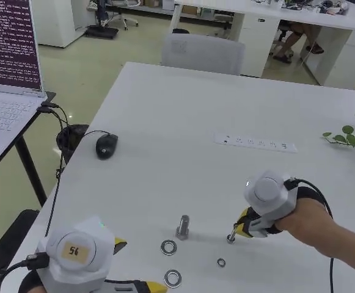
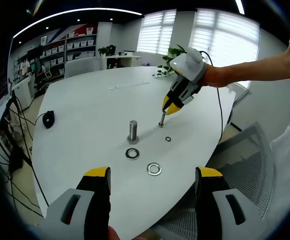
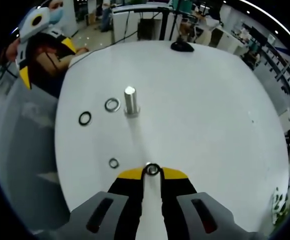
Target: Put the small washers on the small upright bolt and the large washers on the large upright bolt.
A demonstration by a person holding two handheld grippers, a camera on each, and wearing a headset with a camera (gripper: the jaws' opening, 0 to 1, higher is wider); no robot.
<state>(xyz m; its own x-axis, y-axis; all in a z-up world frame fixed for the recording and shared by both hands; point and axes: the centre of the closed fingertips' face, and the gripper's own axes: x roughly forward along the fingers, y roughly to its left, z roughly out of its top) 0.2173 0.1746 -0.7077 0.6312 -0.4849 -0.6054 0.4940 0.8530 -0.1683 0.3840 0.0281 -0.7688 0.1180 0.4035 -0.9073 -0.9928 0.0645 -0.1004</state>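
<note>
A: Status?
B: Right gripper (image 3: 152, 176) is closed on a small washer (image 3: 152, 169), held just above the small bolt (image 1: 231, 237). Left gripper (image 2: 152, 174) is open, nothing gripped.
A: Hole should be centred over the shank, washer kept level, jaws opened only once it is seated.

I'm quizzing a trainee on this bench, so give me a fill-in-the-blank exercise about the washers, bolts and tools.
1. ___ large washers lie flat on the table near the large bolt.
2. The right tool is shut on a small ___.
3. The left tool has its jaws ___.
Missing words: two; washer; open.
</note>
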